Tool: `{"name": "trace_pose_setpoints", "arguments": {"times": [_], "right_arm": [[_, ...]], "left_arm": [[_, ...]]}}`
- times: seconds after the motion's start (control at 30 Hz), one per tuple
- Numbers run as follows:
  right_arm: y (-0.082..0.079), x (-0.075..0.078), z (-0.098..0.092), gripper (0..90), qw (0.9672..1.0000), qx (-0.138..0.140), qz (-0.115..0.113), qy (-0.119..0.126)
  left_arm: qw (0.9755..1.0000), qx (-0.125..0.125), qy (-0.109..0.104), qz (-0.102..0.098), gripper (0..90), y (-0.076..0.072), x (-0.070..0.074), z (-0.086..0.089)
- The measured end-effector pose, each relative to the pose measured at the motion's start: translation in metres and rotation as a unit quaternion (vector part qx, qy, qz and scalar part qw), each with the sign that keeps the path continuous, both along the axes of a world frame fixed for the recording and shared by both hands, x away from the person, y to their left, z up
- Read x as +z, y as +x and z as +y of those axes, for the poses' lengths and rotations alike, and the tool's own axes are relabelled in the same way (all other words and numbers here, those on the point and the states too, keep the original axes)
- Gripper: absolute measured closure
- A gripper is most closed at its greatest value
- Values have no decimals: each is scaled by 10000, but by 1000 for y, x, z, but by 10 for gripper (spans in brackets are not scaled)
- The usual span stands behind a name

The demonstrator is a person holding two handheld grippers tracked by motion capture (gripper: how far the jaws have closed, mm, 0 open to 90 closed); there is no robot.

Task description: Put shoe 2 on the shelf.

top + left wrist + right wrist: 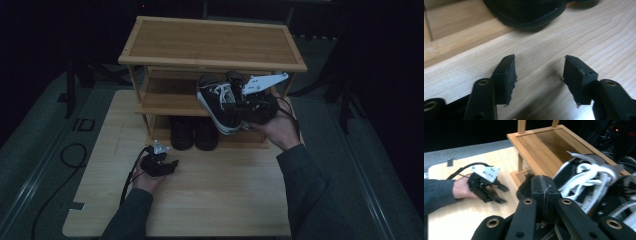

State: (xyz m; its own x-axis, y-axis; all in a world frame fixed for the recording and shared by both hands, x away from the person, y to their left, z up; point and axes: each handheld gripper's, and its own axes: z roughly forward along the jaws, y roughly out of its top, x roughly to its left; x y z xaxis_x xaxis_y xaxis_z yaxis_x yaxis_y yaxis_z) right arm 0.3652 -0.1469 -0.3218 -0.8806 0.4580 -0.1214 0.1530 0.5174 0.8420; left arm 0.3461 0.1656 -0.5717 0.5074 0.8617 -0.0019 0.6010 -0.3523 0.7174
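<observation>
High view, left to right: my left gripper [172, 164] rests low over the wooden surface [225, 200], in front of the shoe rack [212, 42], its fingers [505, 77] apart with only bare wood between them; in the left gripper view the rounded toe of a black boot [529, 12] lies just beyond them. A pair of black boots [193, 132] stands on the rack's bottom shelf, near that gripper. Farther right, my right gripper [240, 102] is raised in front of the middle shelf [167, 95], carrying a black sneaker [217, 105] with white laces and a white sole, toe tilted downward toward the surface. In the right gripper view its fingers [545, 195] are pressed together, and the sneaker [584, 180] sits directly beyond and to the right of them; what part of the sneaker they pinch I cannot tell. That view also shows the left gripper [496, 192] on the surface, well apart from the sneaker.
</observation>
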Motion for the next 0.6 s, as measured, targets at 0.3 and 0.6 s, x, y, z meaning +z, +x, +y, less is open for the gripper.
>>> {"name": "trace_pose_setpoints", "arguments": {"times": [0.3, 0.6], "right_arm": [[-11, -7, 11, 895, 9996, 282, 8, -99], [-20, -26, 18, 895, 9984, 487, 61, -287]], "left_arm": [[9987, -370, -310, -163, 589, -1, 43, -7], [9971, -434, -397, -478, 611, 10, 99, -11]]}}
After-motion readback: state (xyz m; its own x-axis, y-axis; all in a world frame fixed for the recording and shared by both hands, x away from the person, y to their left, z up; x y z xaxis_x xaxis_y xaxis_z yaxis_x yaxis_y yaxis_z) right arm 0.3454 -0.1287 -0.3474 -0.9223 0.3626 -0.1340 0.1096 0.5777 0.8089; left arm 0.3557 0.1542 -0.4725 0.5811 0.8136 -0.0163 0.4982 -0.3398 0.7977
